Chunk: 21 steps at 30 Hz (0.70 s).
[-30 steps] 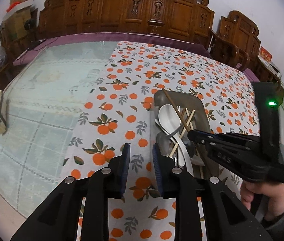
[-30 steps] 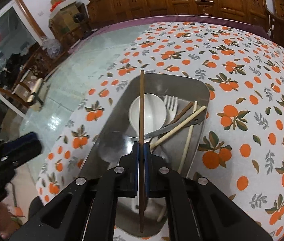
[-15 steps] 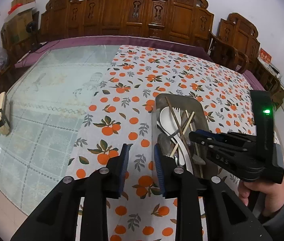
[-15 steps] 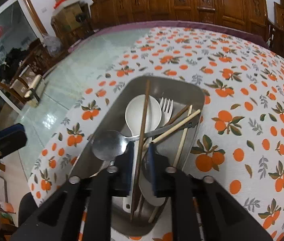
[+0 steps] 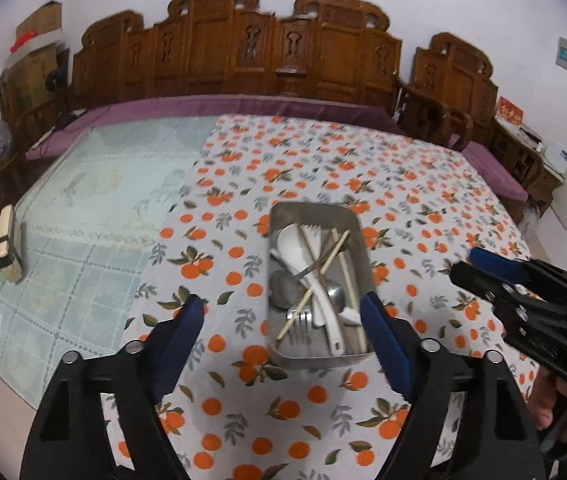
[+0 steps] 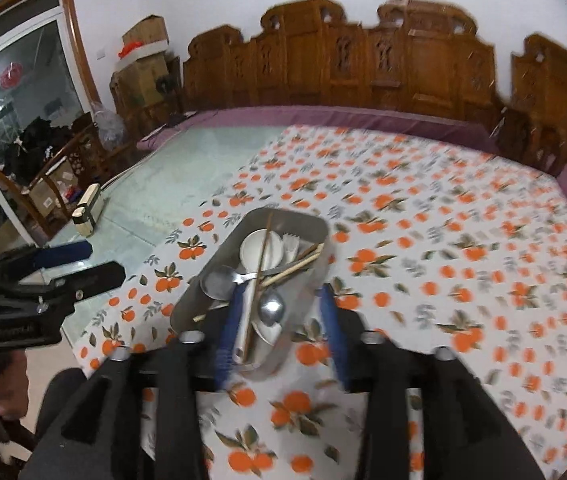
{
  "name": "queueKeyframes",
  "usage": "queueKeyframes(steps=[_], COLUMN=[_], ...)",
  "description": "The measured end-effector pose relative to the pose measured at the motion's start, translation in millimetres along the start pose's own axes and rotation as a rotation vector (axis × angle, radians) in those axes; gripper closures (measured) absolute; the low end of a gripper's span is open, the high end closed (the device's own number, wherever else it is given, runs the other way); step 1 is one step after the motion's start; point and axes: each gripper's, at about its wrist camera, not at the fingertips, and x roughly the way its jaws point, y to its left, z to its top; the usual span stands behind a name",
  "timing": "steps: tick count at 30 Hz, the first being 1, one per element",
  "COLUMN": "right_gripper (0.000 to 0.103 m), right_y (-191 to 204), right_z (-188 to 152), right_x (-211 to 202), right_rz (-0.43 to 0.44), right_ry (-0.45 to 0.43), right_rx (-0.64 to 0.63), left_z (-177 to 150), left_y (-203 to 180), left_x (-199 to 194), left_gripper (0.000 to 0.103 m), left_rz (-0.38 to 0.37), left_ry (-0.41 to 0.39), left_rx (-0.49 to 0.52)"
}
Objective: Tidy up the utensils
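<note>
Both grippers, left point(image 5: 283, 320) and right point(image 6: 279, 320), just spread, empty; tray point(image 5: 357, 236) mid-tablecloth.

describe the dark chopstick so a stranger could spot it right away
On the orange-print tablecloth sits a metal tray of cutlery. The dark chopstick lies along it, crossing the white spoon. It is the only dark brown stick; the other chopsticks are pale.

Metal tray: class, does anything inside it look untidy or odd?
Yes. In the tray, the chopsticks, spoons and forks lie crossed in one heap, unsorted. Nothing looks spilled or damaged.
</note>
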Motion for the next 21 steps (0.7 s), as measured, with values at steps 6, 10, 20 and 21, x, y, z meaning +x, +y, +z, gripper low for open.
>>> queueKeyframes(steps=[6,10,20,21], right_gripper=[0.011,0.003,0.003,0.003], right_y=[-17,-25,-22,-21], right_z=[-17,-29,-41,-40], right_x=[-59,-91,-162,-170], right_rz=[-0.088,-0.141,-0.206,-0.212], right_ry=[-0.079,-0.121,-0.218,-0.23], right_rx=[0.049,0.075,0.101,0.102], left_z=[-10,-18,-22,-21], left_y=[-29,-47,-75,-78], left_x=[-20,-36,-89,-97], left_gripper=[0.008,0.008,0.008,0.008], left_rz=[-0.006,-0.009,-0.029,-0.035], left_ry=[-0.027,-0.049,-0.121,-0.135], left_rx=[0.046,0.065,0.085,0.092])
